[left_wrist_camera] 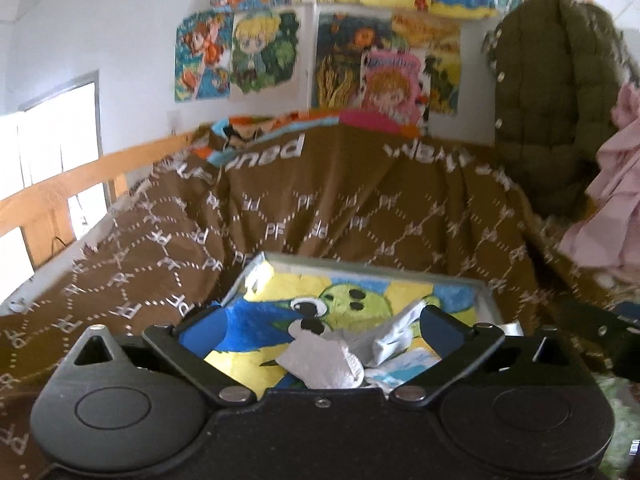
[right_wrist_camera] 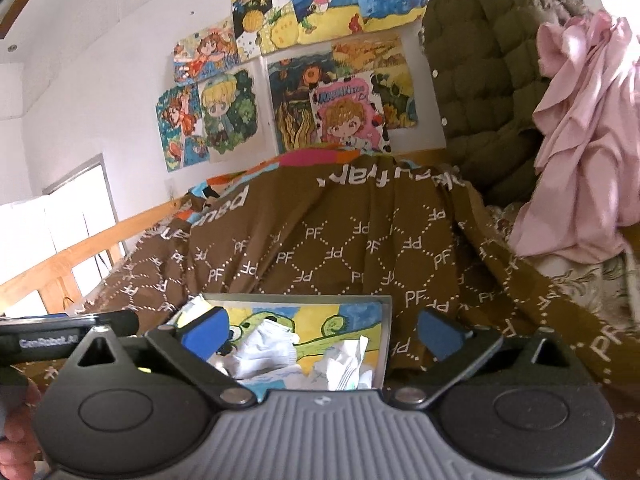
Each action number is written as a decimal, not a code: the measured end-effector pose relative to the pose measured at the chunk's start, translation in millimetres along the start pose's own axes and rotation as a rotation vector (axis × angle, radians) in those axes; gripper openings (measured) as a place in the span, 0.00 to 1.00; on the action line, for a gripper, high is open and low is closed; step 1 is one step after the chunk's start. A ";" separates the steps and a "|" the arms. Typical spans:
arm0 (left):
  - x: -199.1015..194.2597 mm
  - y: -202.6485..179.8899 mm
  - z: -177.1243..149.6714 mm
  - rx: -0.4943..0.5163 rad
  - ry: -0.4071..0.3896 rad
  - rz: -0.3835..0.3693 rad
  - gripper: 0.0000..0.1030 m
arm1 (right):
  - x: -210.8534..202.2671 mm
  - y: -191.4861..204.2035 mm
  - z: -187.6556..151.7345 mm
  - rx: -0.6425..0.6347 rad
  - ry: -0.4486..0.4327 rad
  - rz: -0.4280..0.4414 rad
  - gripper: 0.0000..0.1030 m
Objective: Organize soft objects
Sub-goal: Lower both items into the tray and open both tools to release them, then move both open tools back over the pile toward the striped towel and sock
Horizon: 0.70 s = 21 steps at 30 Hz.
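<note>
Only L view: grey sock (left_wrist_camera: 320, 364) btwn left gripper (left_wrist_camera: 320, 320).

Olive puffer coat (left_wrist_camera: 548, 92) hangs beside cartoon paintings (left_wrist_camera: 264, 52) above brown blanket (left_wrist_camera: 320, 208).

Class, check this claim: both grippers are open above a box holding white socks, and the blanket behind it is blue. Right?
Not quite. The blanket is brown, as the right wrist view shows. The left gripper and right gripper are open above the box of socks.
</note>
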<state>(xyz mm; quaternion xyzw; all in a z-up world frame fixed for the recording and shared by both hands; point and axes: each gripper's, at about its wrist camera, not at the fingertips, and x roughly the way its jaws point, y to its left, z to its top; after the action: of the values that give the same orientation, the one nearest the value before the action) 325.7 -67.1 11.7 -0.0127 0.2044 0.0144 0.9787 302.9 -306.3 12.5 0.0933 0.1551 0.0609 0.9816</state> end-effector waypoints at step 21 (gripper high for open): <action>-154.2 29.6 -19.4 0.003 -0.066 -0.064 0.99 | -138.0 56.6 -1.0 -0.094 -0.143 -0.025 1.00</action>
<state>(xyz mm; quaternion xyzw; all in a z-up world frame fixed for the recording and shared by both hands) 175.7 -41.7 55.1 -0.0174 0.1716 -0.0170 0.9849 167.1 -271.4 63.4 0.0492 0.0829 0.0491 0.9941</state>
